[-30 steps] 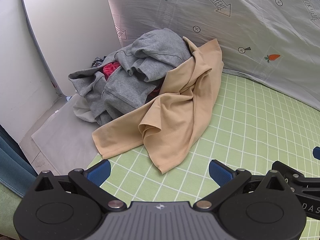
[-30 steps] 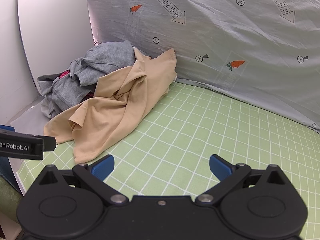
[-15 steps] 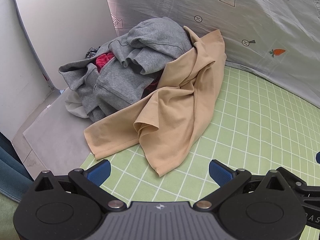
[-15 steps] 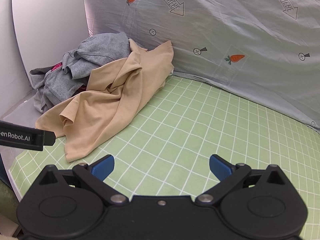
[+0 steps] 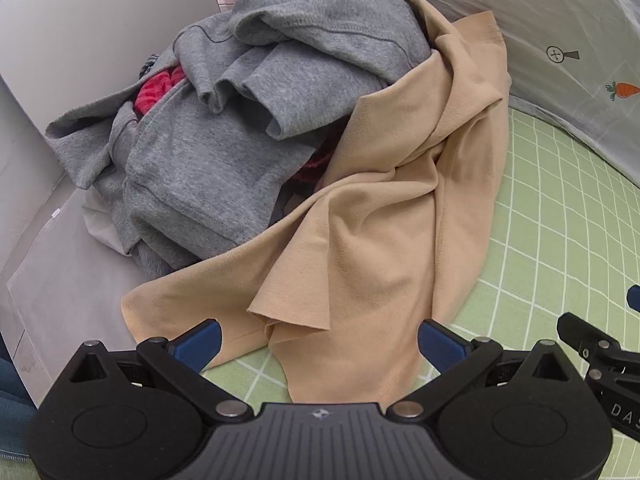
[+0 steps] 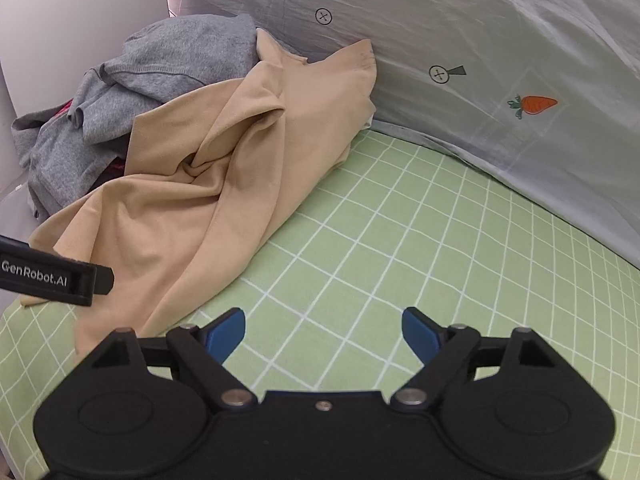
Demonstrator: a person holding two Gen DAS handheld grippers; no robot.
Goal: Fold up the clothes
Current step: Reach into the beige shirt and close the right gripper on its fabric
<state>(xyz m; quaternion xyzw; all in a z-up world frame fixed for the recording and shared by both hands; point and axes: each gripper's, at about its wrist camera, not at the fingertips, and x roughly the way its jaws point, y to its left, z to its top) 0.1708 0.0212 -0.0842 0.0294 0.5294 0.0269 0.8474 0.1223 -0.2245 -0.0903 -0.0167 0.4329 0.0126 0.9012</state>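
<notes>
Grippers moved closer; tan garment (image 5: 372, 240) just ahead.

A bedroom in a home is shown. A bed (image 6: 420, 240) is covered by a green sheet with a white grid. A grey quilt (image 6: 500, 40) printed with small carrots is bunched along its far side, and a heap of unfolded clothes (image 5: 248, 128) is piled beside a plain white wall (image 5: 80, 32).

- Both views are bright and evenly lit, with no glare.
- Shadows are soft, lying in the folds of the tan garment (image 5: 372, 240).
- Fisheye bending curves the green checked sheet (image 6: 420, 240); corners go black.
- Focus is sharp throughout.
</notes>
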